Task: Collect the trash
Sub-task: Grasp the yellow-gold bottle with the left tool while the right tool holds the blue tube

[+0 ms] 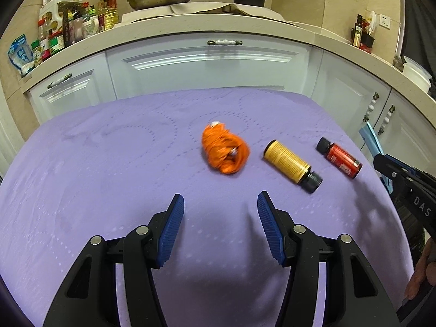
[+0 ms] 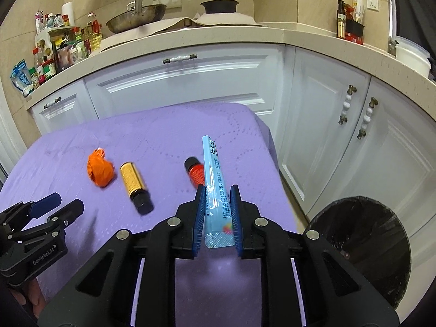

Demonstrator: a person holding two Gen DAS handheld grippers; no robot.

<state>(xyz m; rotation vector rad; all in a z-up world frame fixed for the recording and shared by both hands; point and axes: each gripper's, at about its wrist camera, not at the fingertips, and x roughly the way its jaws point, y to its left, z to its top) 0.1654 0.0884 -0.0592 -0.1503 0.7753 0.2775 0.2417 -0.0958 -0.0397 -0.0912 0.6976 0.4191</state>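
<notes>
- A light-blue tube (image 2: 215, 188) with printed text is clamped between the 2 blue pads of the right gripper (image 2: 217, 190); the crimped end sits back between the fingers and the other end points forward and up, lifted off the cloth.
- In the left wrist view only a blue sliver of the tube (image 1: 372, 141) shows at the right edge, beside the right gripper's black finger.
- 3 other pieces lie on the purple tablecloth (image 2: 163, 128): a crumpled orange wrapper (image 1: 224, 150), a yellow-labelled bottle (image 1: 291, 162) on its side with its black cap toward the camera, and a red-labelled bottle (image 1: 339, 156) on its side with its black cap pointing away.
- The 2 bottles lie near each other, apart; the wrapper is left of the yellow one.
- The left gripper (image 1: 220, 204) hangs over bare cloth short of the wrapper, its jaws parted and holding nothing.
- A black-lined trash bin (image 2: 362, 248) stands on the floor right of the table, below the right gripper.
- White cabinets (image 2: 190, 81) and a cluttered counter lie behind.
</notes>
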